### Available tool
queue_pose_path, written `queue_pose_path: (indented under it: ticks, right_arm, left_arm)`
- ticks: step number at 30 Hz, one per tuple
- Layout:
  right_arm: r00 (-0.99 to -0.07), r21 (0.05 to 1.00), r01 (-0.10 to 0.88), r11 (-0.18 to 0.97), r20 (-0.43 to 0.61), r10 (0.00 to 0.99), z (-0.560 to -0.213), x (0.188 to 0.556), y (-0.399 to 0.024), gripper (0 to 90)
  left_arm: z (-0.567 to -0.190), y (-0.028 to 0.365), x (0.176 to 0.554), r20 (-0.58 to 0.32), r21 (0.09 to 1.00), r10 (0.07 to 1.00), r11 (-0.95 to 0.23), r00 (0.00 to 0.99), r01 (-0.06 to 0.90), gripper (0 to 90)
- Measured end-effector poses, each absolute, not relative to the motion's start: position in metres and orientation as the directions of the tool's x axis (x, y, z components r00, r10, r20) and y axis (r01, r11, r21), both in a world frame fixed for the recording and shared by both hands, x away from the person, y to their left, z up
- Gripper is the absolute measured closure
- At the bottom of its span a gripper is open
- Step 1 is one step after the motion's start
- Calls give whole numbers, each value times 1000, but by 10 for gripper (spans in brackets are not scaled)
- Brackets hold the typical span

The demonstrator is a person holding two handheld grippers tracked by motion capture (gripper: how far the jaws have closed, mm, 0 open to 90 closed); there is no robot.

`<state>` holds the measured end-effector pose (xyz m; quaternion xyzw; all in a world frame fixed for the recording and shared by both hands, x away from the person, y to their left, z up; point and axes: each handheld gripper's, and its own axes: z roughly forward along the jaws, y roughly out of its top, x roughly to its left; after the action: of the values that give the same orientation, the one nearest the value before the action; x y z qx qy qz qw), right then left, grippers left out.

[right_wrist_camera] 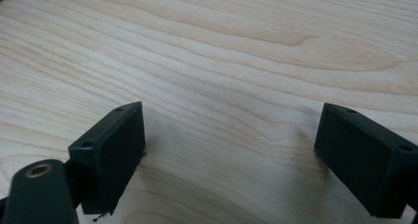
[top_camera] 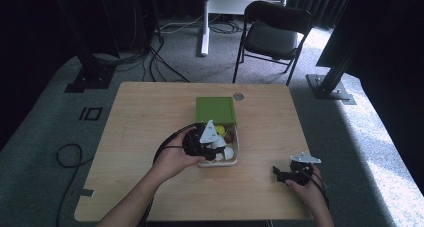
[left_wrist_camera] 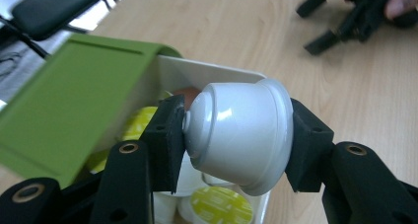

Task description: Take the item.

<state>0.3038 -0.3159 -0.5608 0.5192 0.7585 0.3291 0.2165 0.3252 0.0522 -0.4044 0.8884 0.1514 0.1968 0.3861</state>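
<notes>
While clamped endwise, white capsule lies sideways, narrow end leftward.

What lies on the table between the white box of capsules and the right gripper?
Nothing: in the high view, bare wooden table separates the white box from the right gripper; the left gripper view shows the same.

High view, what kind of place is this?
Probably a recording studio or lab: dark curtains, black rig stands, floor cables, and one wooden table on grey carpet.
</notes>
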Motion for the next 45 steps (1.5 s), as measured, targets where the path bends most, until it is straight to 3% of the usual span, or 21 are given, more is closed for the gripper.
queue_pose_path:
  ticks: [10, 20, 38, 45]
  right_arm:
    - [-367, 724, 645, 244, 13, 930, -561, 304, -316, 117]
    - [-367, 724, 645, 244, 13, 930, -561, 304, -316, 117]
    - [-367, 725, 643, 245, 12, 930, -561, 304, -316, 117]
    - [-369, 725, 643, 247, 11, 929, -561, 304, -316, 117]
  left_arm:
    - [-404, 80, 323, 203, 843, 523, -523, 828, 124, 502]
    - [-402, 118, 331, 199, 930, 654, -361, 730, 71, 503]
    - [-440, 174, 367, 87, 949, 873, -220, 479, 228, 505]
    - [-457, 188, 380, 49, 938, 915, -179, 401, 295, 506]
